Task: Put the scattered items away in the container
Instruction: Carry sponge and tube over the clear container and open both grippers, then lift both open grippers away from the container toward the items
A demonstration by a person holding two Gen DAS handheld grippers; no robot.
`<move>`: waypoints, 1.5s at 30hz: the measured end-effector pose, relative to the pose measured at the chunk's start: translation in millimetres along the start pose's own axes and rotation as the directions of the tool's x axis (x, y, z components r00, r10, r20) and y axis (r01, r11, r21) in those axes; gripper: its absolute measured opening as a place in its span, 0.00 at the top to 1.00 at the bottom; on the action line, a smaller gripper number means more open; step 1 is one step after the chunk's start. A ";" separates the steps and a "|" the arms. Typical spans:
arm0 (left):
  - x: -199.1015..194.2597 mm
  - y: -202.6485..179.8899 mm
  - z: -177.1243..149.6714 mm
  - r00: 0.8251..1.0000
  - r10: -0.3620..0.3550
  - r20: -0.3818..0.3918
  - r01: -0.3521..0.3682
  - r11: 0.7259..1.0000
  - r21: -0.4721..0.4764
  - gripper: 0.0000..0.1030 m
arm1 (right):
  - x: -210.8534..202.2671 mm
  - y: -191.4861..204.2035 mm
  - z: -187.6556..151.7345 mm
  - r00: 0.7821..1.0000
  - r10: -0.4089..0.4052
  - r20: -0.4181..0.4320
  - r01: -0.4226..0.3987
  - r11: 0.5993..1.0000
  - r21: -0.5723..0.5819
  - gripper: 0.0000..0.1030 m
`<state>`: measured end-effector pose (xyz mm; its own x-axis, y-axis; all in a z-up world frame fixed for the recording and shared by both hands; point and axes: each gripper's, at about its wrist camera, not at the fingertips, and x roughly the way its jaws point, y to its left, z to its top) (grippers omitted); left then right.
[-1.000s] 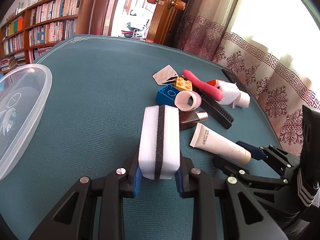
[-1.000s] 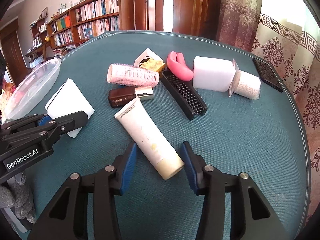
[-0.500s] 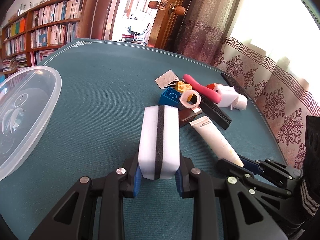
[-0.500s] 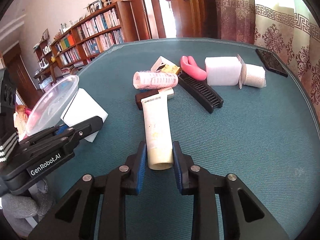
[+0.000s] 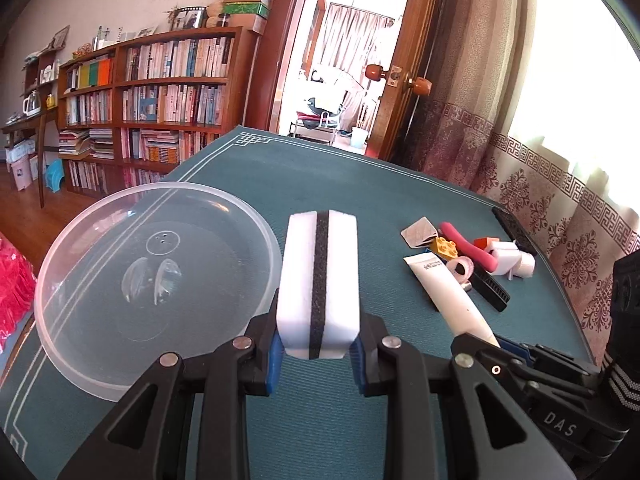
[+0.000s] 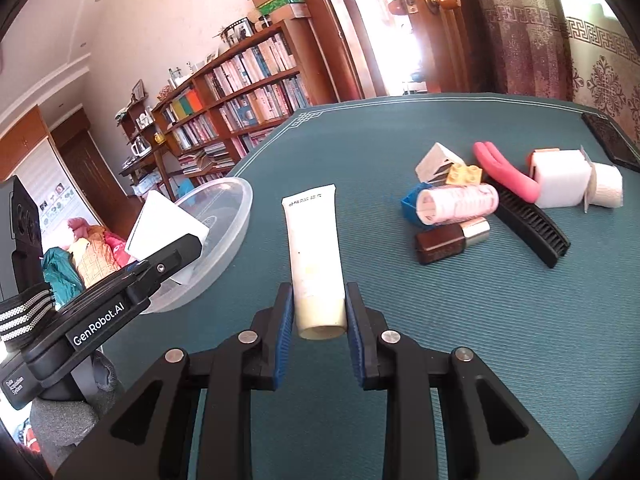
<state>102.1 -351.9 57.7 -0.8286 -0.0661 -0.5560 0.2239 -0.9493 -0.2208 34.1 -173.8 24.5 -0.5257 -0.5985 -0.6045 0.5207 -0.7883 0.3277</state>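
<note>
Left tongs (image 5: 318, 354) pinching a sponge (image 5: 320, 284), right tongs (image 6: 319, 334) pinching a tube (image 6: 316, 256); bowl (image 5: 60, 344) at ten o'clock empty, pile untouched

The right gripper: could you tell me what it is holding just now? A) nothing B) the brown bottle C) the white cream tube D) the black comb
C: the right gripper has its blue pads closed on the capped end of the white cream tube, while the black comb and brown bottle lie on the table.
</note>
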 end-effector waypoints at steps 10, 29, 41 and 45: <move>-15.4 56.3 17.1 0.990 0.130 0.052 -0.124 0.988 -0.095 0.70 | 20.4 54.3 23.0 0.997 0.072 -0.008 -0.072 0.995 -0.073 0.74; -13.5 107.7 7.8 0.975 0.222 -0.002 -0.219 0.959 -0.180 0.42 | 84.3 106.0 43.3 0.993 0.106 -0.061 -0.110 0.991 -0.079 0.72; -15.9 114.9 4.6 0.970 0.242 -0.004 -0.238 0.950 -0.200 0.31 | 73.9 93.6 36.6 0.997 0.077 -0.029 -0.079 0.993 -0.084 0.56; -15.7 113.8 3.8 0.969 0.246 -0.002 -0.241 0.951 -0.194 0.25 | 72.7 84.8 37.9 0.997 0.078 -0.025 -0.079 0.995 -0.055 0.56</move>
<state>138.7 -460.1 44.4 -0.7470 -0.2966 -0.5950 0.5127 -0.8268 -0.2314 14.5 -289.5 35.9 -0.4667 -0.6543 -0.5950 0.5965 -0.7296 0.3344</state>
